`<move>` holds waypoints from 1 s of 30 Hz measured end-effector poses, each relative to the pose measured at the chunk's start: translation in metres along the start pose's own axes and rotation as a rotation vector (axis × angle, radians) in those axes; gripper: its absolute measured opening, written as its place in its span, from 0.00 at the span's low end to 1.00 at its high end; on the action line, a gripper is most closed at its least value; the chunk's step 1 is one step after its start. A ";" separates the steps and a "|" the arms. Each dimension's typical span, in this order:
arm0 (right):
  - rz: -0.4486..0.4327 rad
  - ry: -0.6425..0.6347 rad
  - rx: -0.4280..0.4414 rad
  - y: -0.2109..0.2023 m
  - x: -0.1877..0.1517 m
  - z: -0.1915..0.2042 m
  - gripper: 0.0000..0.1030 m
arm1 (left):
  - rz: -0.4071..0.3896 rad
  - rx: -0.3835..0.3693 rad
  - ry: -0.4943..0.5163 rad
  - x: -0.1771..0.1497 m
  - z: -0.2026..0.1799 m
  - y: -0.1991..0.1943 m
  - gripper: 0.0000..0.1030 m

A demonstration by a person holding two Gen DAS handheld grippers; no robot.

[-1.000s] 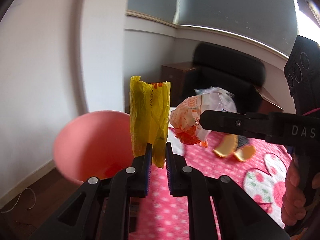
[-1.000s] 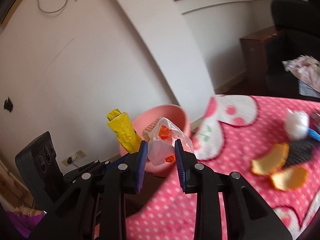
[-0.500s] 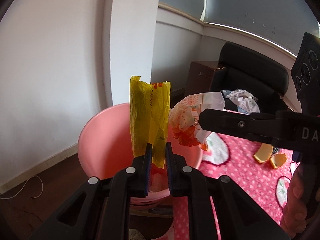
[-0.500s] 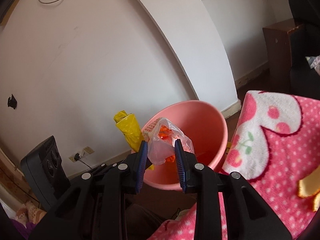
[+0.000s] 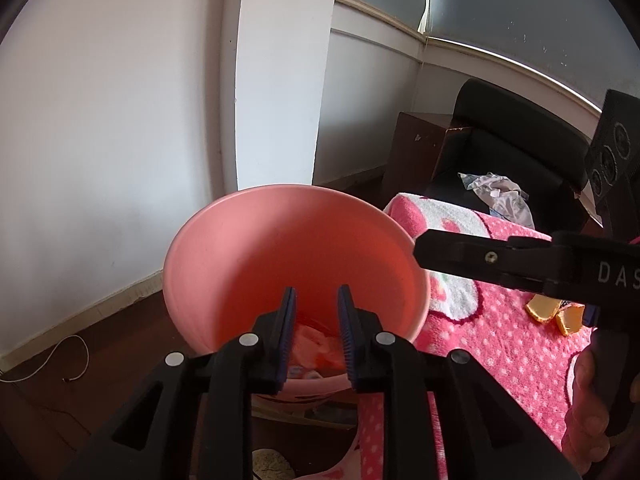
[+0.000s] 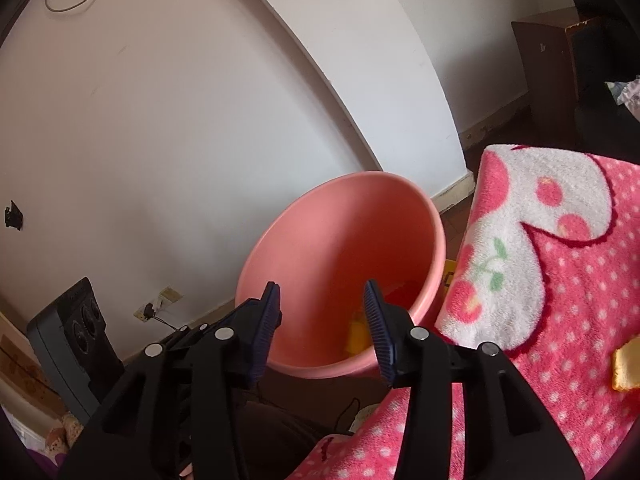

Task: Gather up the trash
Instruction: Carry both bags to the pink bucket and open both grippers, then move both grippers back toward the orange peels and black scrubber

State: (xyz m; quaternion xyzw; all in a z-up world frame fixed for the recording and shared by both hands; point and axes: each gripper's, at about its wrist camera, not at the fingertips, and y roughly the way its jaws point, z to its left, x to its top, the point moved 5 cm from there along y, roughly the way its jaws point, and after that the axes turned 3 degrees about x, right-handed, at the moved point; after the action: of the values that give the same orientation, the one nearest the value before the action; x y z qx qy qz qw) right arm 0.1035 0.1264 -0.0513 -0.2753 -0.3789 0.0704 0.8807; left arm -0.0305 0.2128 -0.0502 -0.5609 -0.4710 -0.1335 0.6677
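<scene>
A pink bucket (image 5: 256, 264) stands on the floor beside the pink dotted blanket (image 5: 500, 340); it also shows in the right wrist view (image 6: 340, 248). My left gripper (image 5: 316, 320) is open and empty over the bucket's mouth. Crumpled orange and white wrapper trash (image 5: 316, 346) lies at the bucket's bottom between my fingers. My right gripper (image 6: 322, 316) is open and empty above the bucket. A yellow wrapper (image 6: 357, 334) lies inside the bucket. The right gripper's finger (image 5: 480, 258) crosses the left wrist view at the right.
Orange peels (image 5: 556, 314) lie on the blanket, one also in the right wrist view (image 6: 628, 364). A black chair (image 5: 500, 148) with crumpled cloth (image 5: 500, 196) and a brown cabinet (image 5: 416, 160) stand behind. White walls and a loose cable (image 5: 52, 364) are at left.
Both grippers have opened and let go: the yellow wrapper and the orange-white wrapper have dropped into the bucket. Both grippers have moved closer over the bucket.
</scene>
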 end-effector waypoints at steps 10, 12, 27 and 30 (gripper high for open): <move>-0.055 -0.044 -0.087 -0.046 -0.024 -0.001 0.44 | -0.014 -0.050 0.025 -0.005 -0.028 -0.022 0.23; -0.066 -0.049 -0.110 -0.059 -0.032 -0.004 0.44 | -0.015 -0.061 0.037 -0.006 -0.036 -0.026 0.23; -0.206 0.015 -0.347 -0.171 -0.083 -0.068 0.43 | 0.021 -0.173 0.175 -0.025 -0.128 -0.036 0.31; -0.236 0.067 -0.397 -0.193 -0.090 -0.092 0.44 | 0.028 -0.188 0.206 -0.030 -0.144 -0.035 0.32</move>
State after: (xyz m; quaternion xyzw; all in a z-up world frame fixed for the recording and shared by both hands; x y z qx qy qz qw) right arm 0.0890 -0.1050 -0.0553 -0.3993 -0.3852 -0.1181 0.8235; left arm -0.0018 0.0650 -0.0412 -0.6107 -0.3774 -0.2248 0.6589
